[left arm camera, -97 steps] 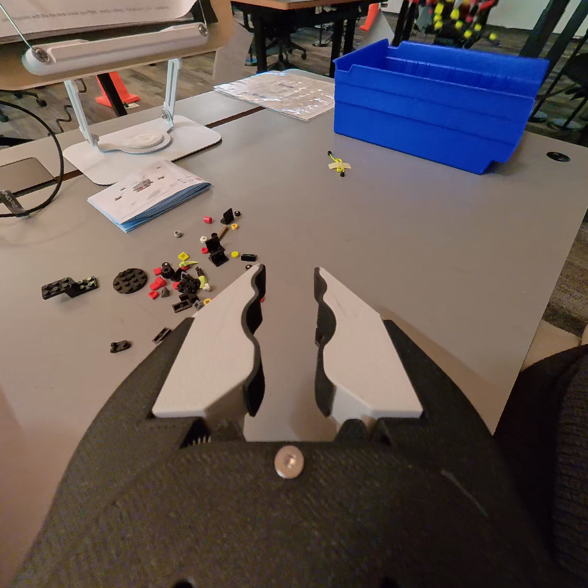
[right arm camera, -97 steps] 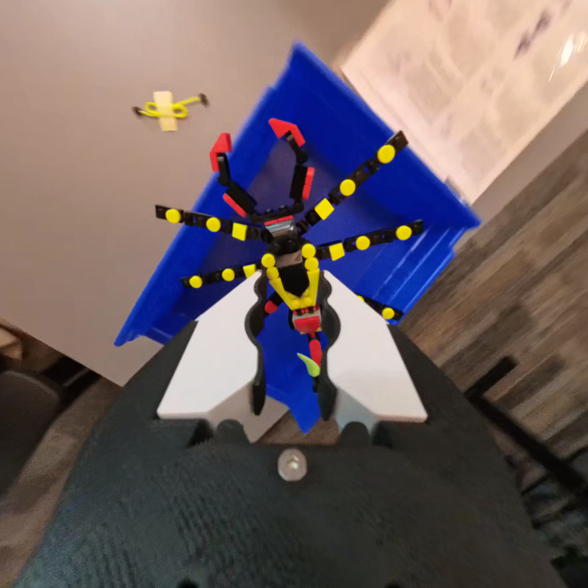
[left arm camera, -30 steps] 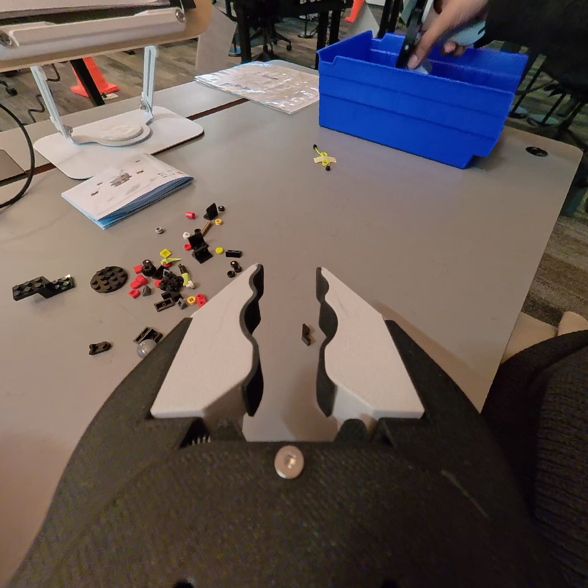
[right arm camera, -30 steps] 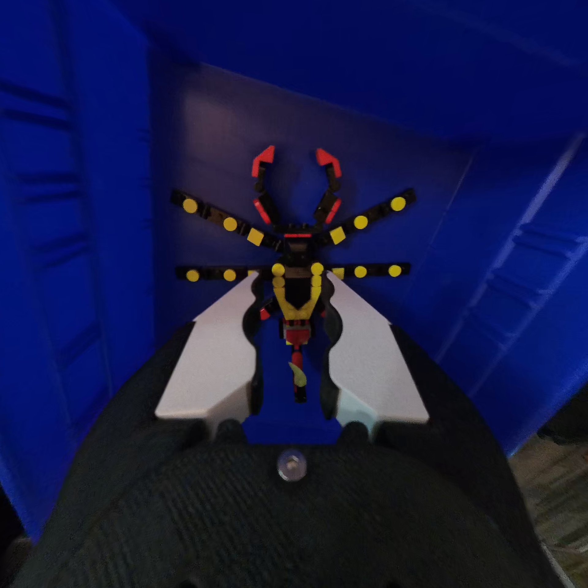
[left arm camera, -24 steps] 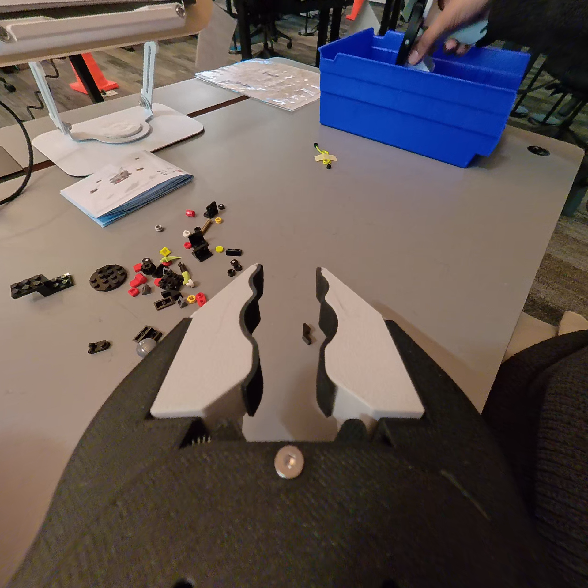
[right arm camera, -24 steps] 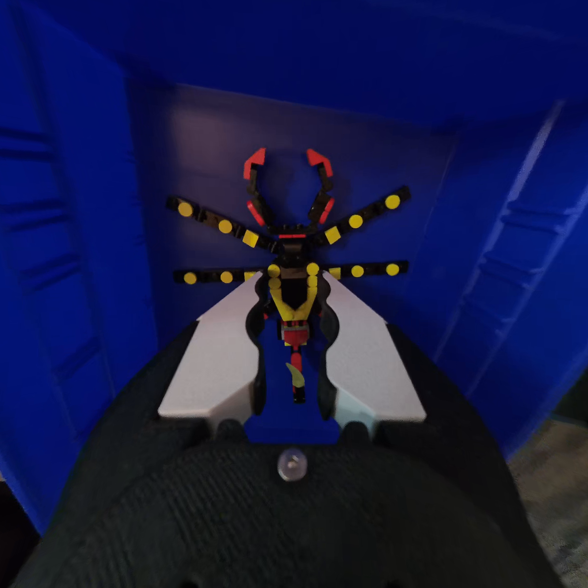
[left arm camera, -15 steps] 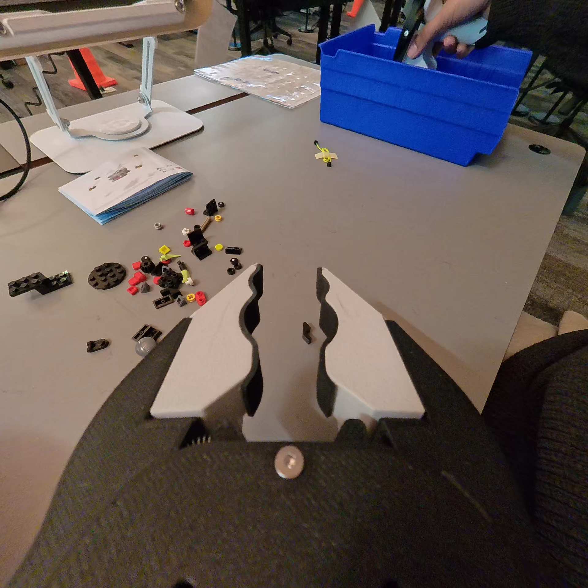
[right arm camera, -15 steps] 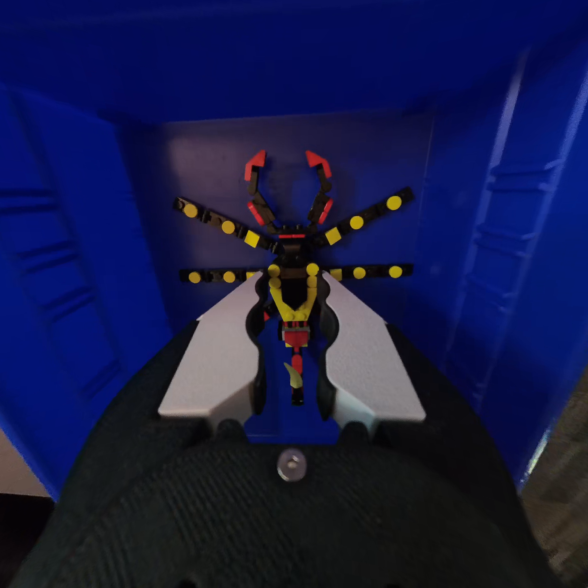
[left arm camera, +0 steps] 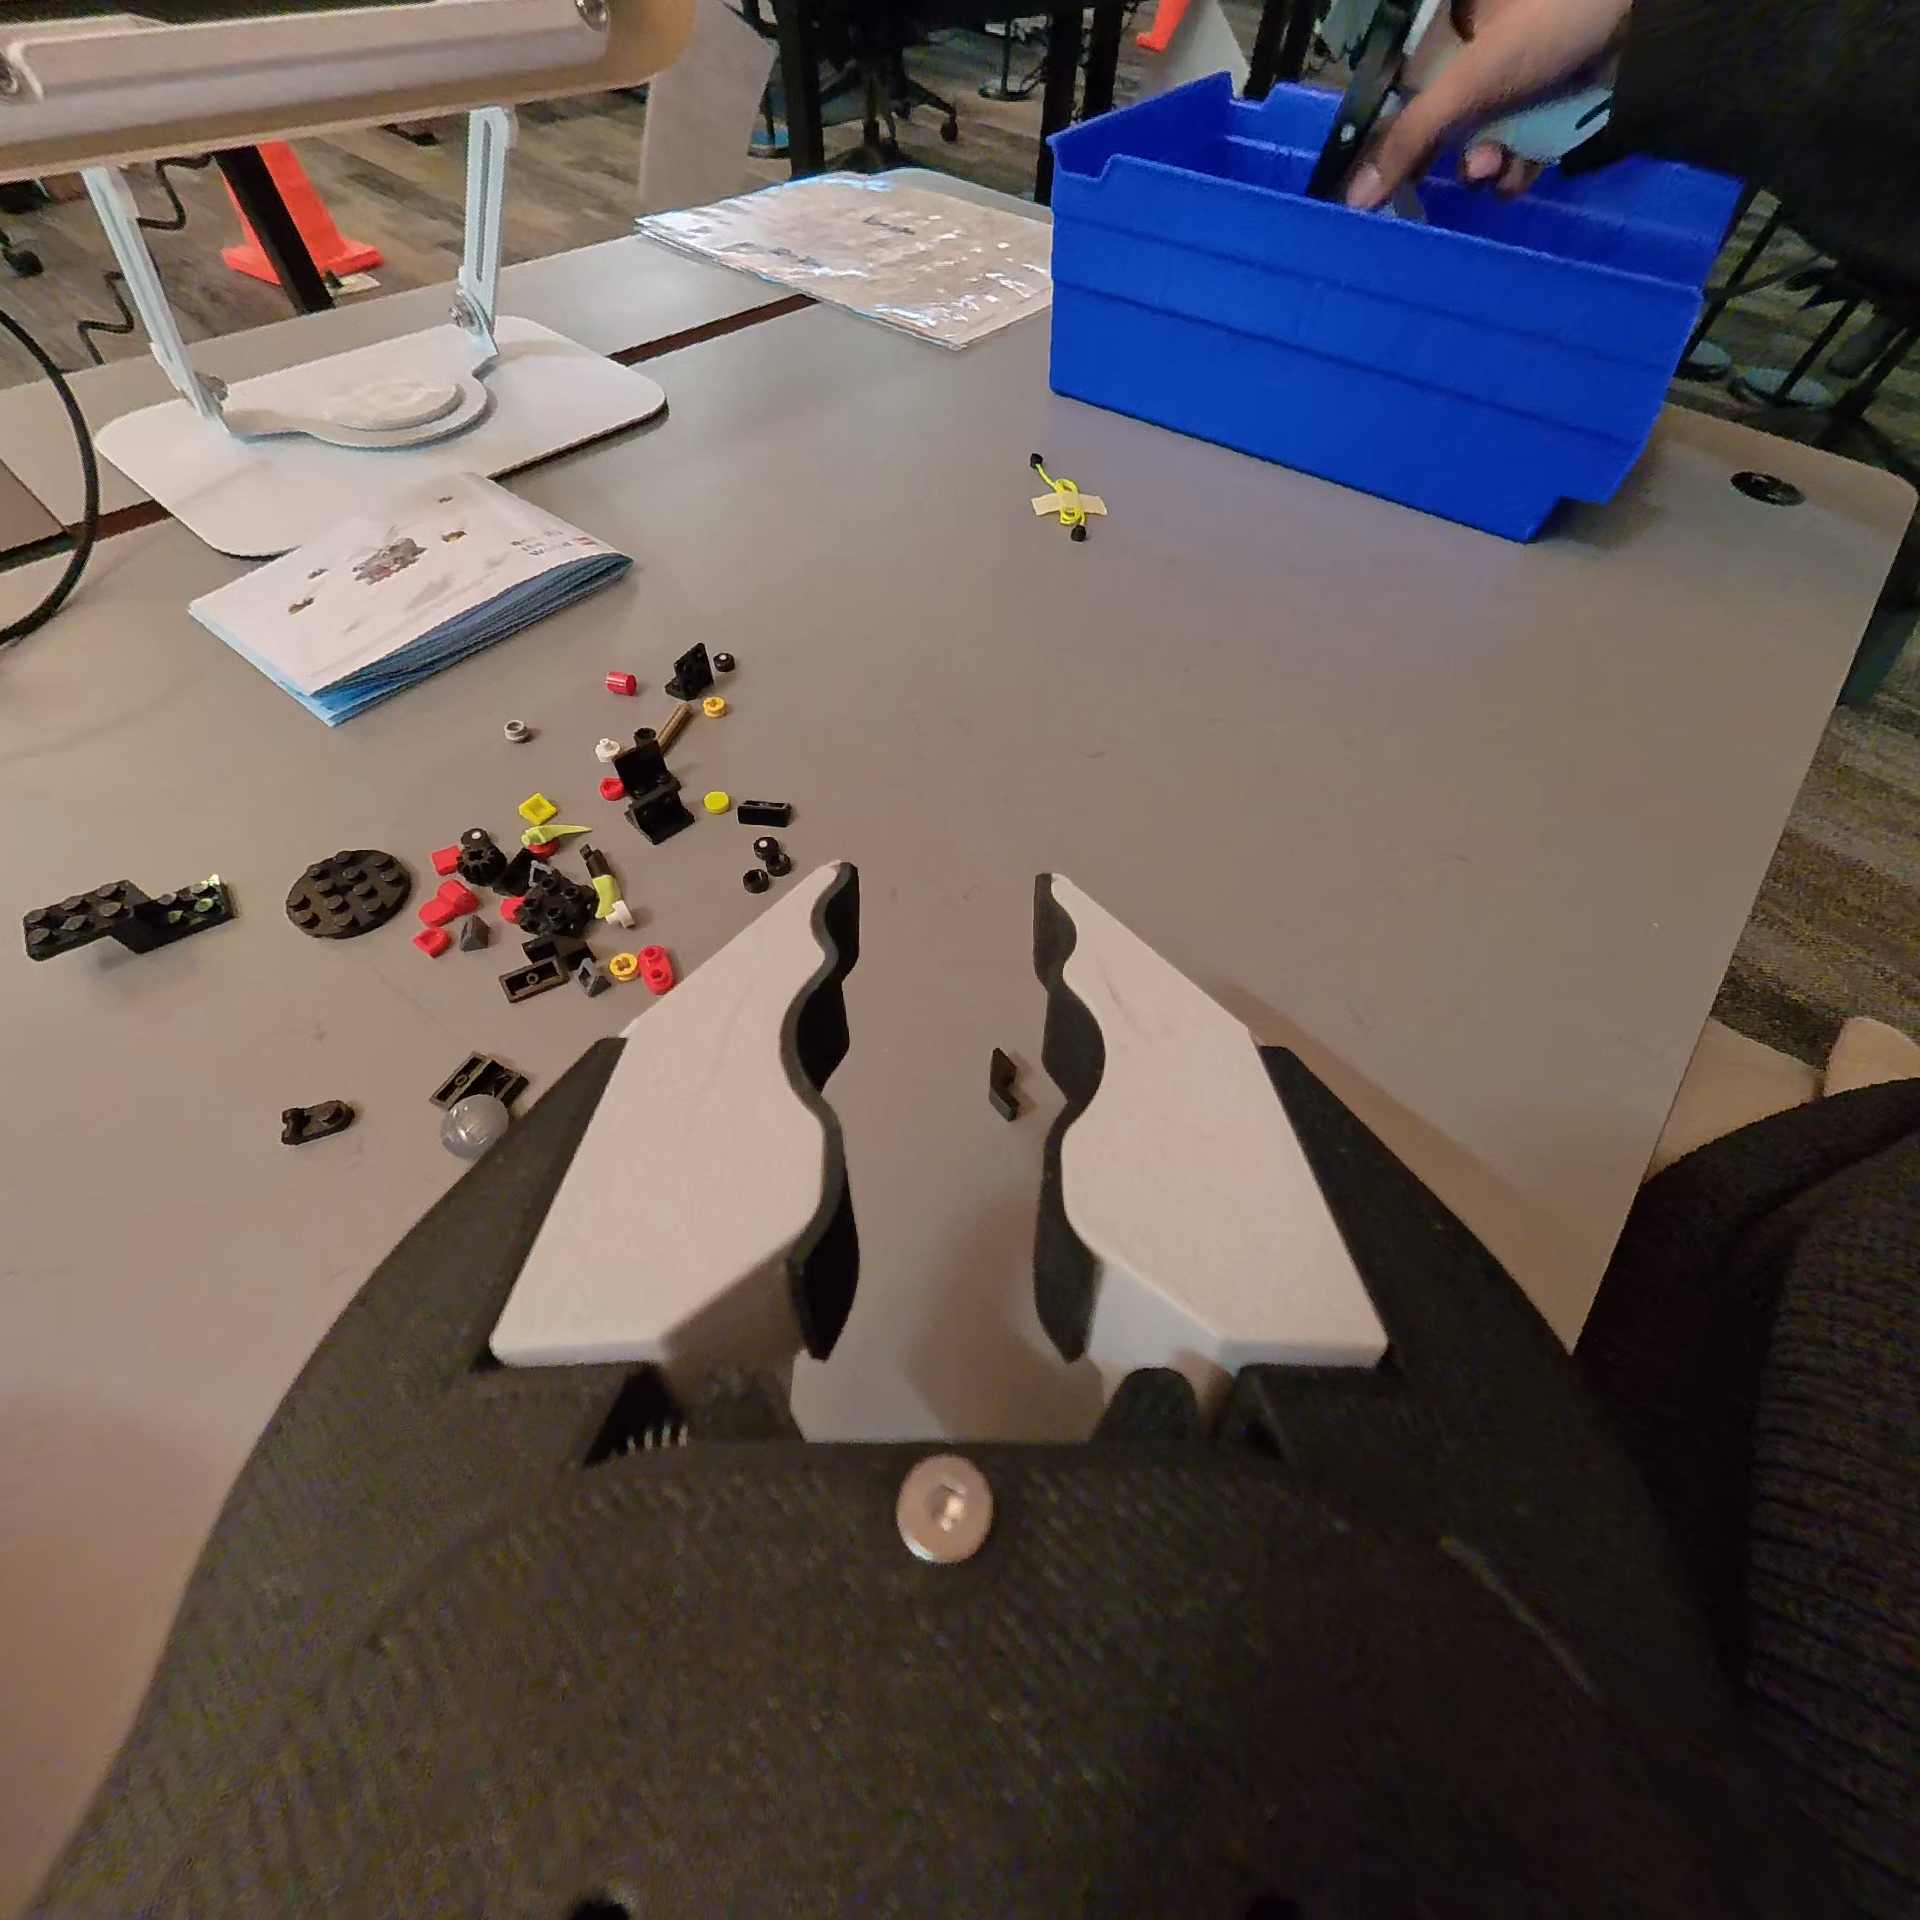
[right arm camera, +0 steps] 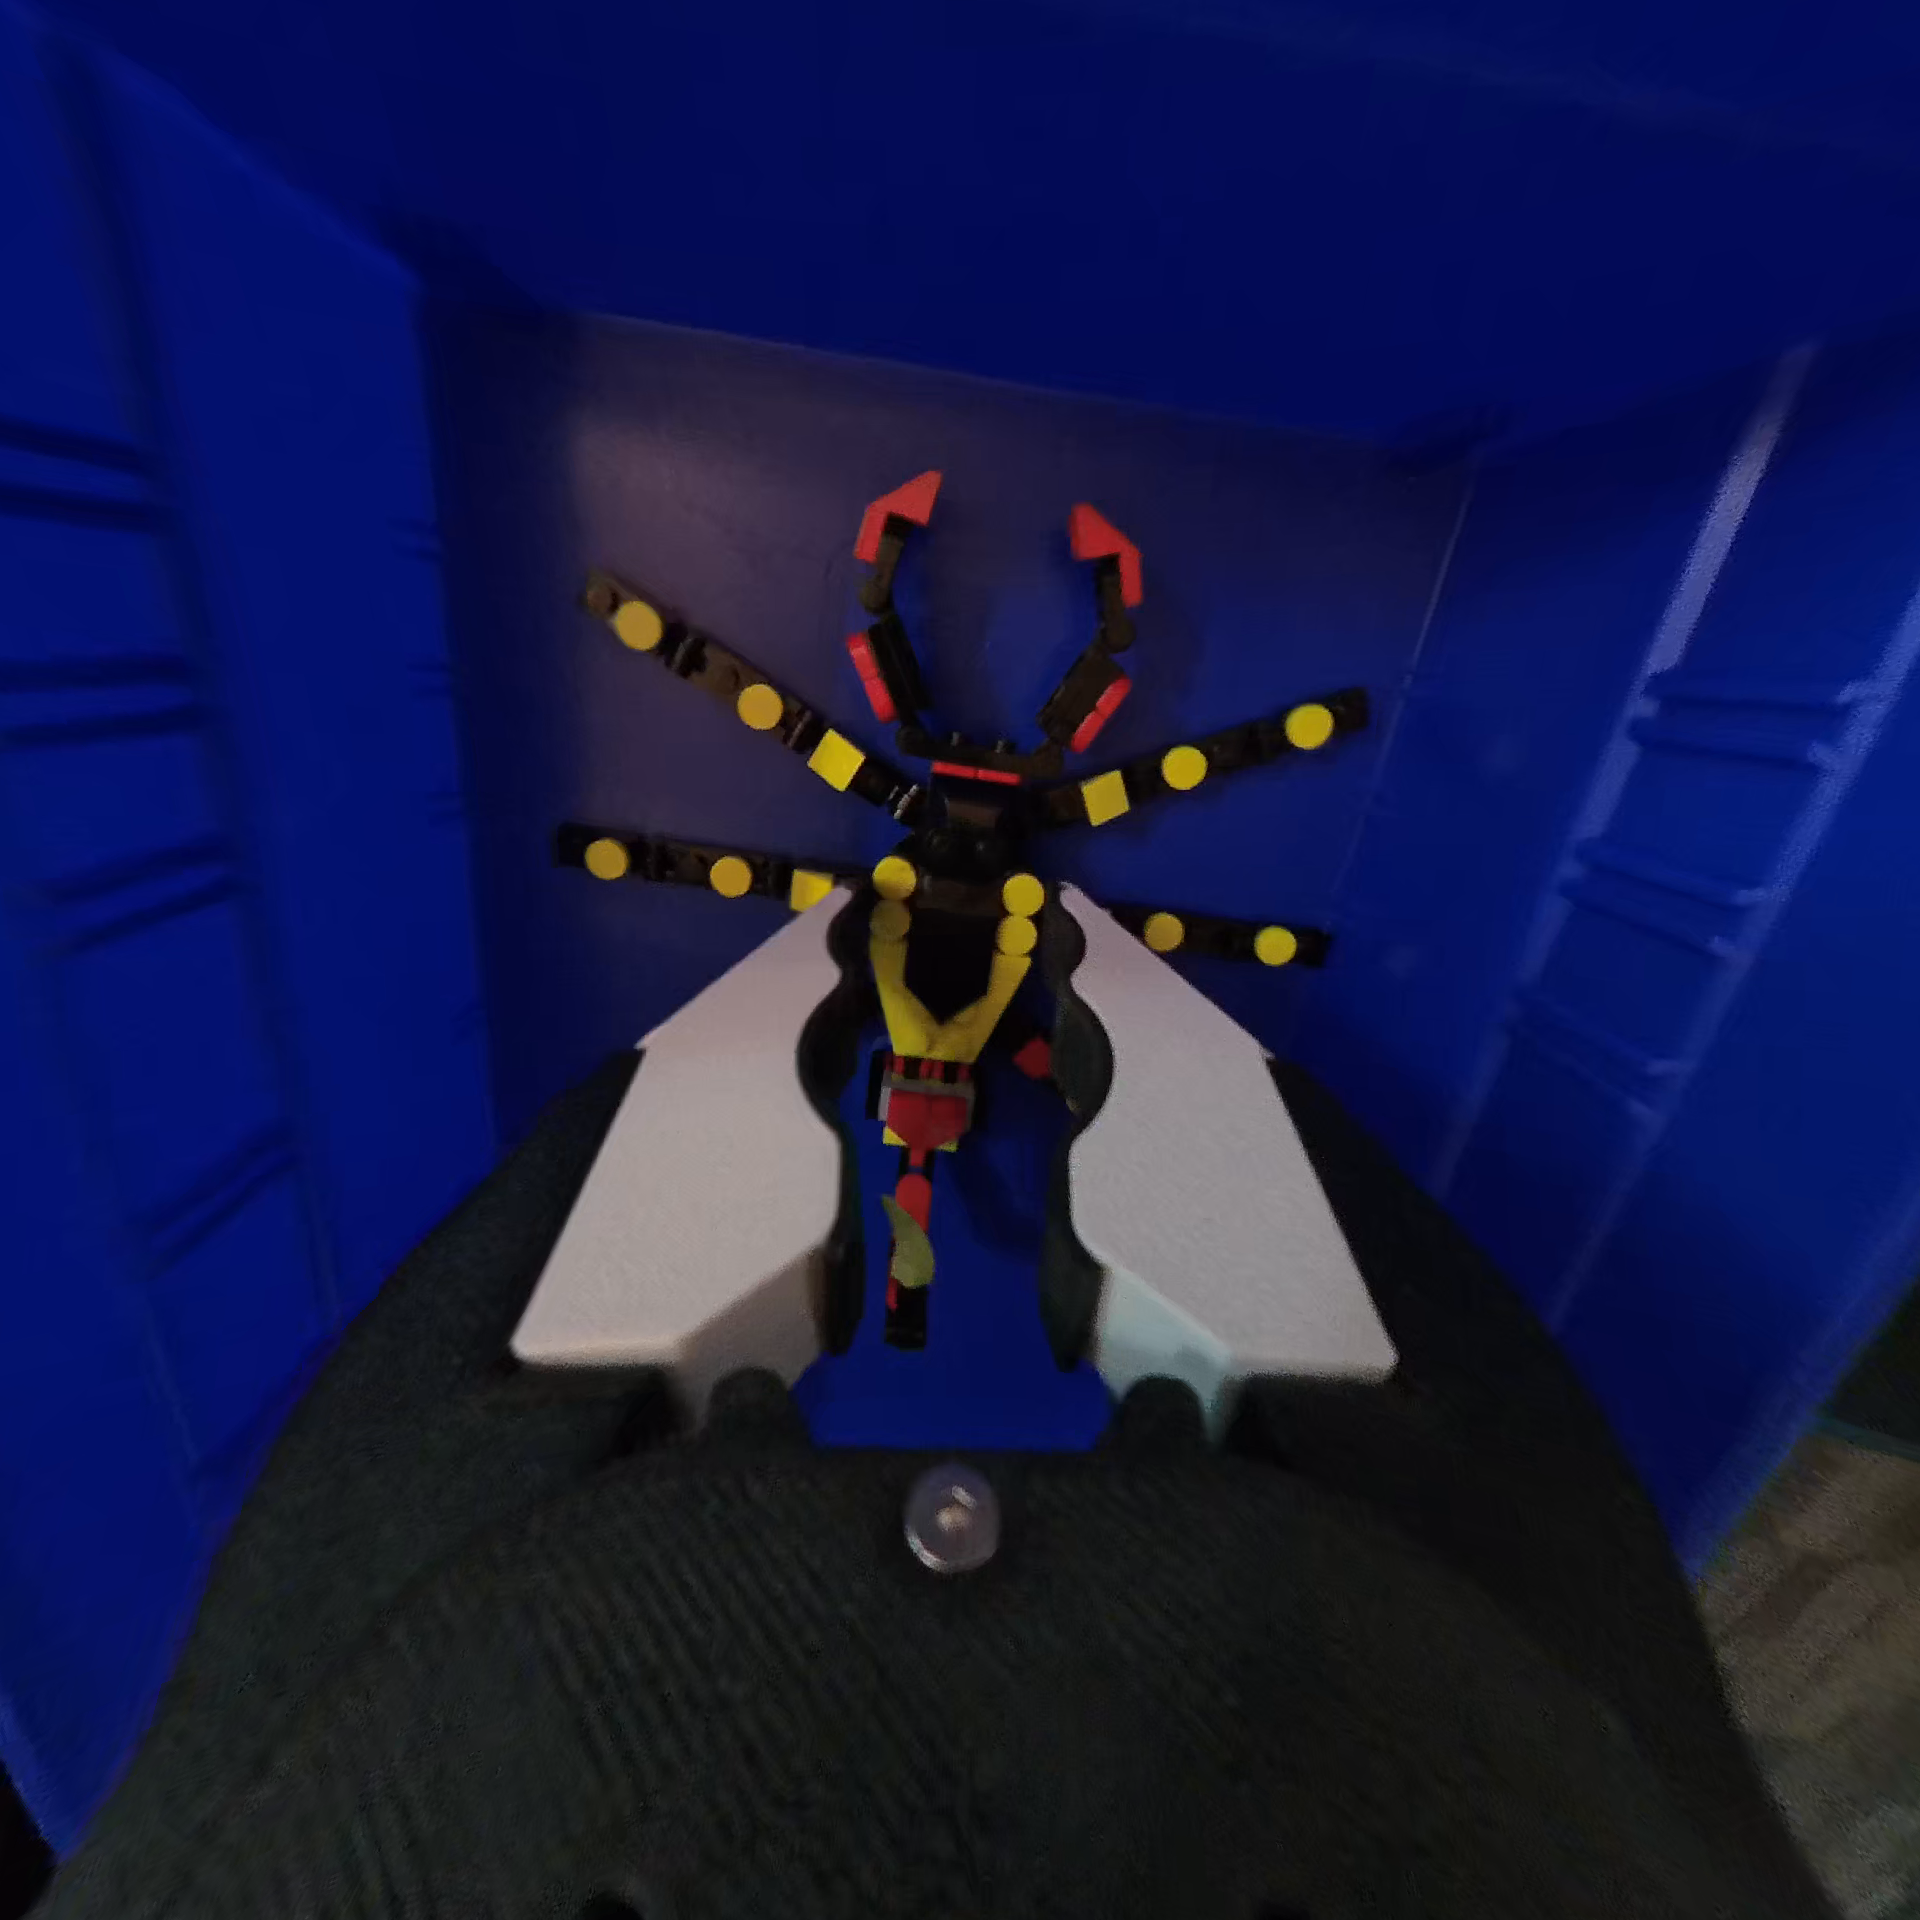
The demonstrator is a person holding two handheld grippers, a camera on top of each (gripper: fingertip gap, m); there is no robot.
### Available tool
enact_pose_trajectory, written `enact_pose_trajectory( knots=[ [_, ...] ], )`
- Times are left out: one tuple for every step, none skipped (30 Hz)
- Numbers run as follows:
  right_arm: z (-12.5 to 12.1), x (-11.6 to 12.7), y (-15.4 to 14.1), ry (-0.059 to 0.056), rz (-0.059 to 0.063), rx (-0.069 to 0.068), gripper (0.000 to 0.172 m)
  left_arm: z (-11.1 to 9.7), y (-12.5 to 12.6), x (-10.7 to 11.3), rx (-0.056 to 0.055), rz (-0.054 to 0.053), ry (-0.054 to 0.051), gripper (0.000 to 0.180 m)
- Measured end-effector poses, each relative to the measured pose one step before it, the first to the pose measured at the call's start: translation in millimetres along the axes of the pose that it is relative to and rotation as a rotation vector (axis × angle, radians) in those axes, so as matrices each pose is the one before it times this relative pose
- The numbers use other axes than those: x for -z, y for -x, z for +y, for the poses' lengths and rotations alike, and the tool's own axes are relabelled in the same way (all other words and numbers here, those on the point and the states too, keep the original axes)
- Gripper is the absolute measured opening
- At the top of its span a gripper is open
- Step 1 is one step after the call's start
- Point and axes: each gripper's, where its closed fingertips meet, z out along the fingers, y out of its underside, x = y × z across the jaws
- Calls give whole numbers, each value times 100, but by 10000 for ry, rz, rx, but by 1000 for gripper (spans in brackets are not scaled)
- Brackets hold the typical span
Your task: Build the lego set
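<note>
the right gripper (right arm camera: 951, 904) is down inside a big blue plastic bin (right arm camera: 260, 727), and a toy scorpion made of black, yellow and red bricks (right arm camera: 945, 966) sits between its jaws. the jaws are partly closed, one on each side of the scorpion's body. the picture is a bit blurry, so i cannot tell if they are squeezing it or only sitting next to it. the red claws and spotted legs stick out past the jaw tips, over the bin floor, and the thin tail runs back between the jaws. the blue walls stand close on both sides. the left gripper (left arm camera: 945, 894) hangs over the grey desk (left arm camera: 1299, 748) with its jaws open and nothing in them. one little black brick (left arm camera: 1003, 1086) lies on the desk between them, close to the right one, and is not held. just left of the jaws is a pile of small loose black, red and yellow bricks (left arm camera: 551, 883). farther left and ahead are a folded paper booklet (left arm camera: 405, 592) and a white stand (left arm camera: 384, 405). ahead lies a small yellow string bit (left arm camera: 1065, 499), and beyond it to the right is the bin, where a hand (left arm camera: 1455, 114) holds the other gripper.
</note>
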Motion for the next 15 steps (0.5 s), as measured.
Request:
enact_pose_trajectory(
  knots=[
    [54,13,19,8,-46,30,32,-5,11,4,-1,-4,-5,31],
    [43,47,5,-4,-36,3,32,-1,11,-8,7,0,3,31],
    [-2,75,-38,-37,-8,-5,32,18,-8,-3,8,8,8,31],
    [-15,167,-86,-57,40,2,32,24,9,-8,4,-2,6,31],
    [-16,281,-95,-54,42,24,32,11,11,-13,1,-7,5,31],
    [-129,453,-129,-129,61,18,32,10,8,5,2,-7,7,31],
    [-261,649,-105,-216,35,-12,32,1,12,7,2,-6,-2,31],
    [-360,844,-69,-255,11,-12,32,-7,20,9,2,-7,-10,31],
    [-419,983,-48,-279,-11,-29,32,-10,32,0,4,-5,-8,31],
    [-454,1068,-34,-269,-9,-25,32,-9,20,-20,13,3,0,31],
    [-466,1109,-18,-255,6,-1,32,17,6,-27,21,15,8,31],
    [-407,1099,-30,-184,31,33,32,26,-22,-40,22,21,10,31],
    [-378,1069,-48,-160,67,72,32,13,-27,-22,14,17,10,31],
    [-423,1036,-66,-178,97,97,32,13,-34,-11,1,10,5,31],
    [-488,1028,-70,-207,122,91,32,-22,-33,8,-16,-1,-6,31]
  ],
)
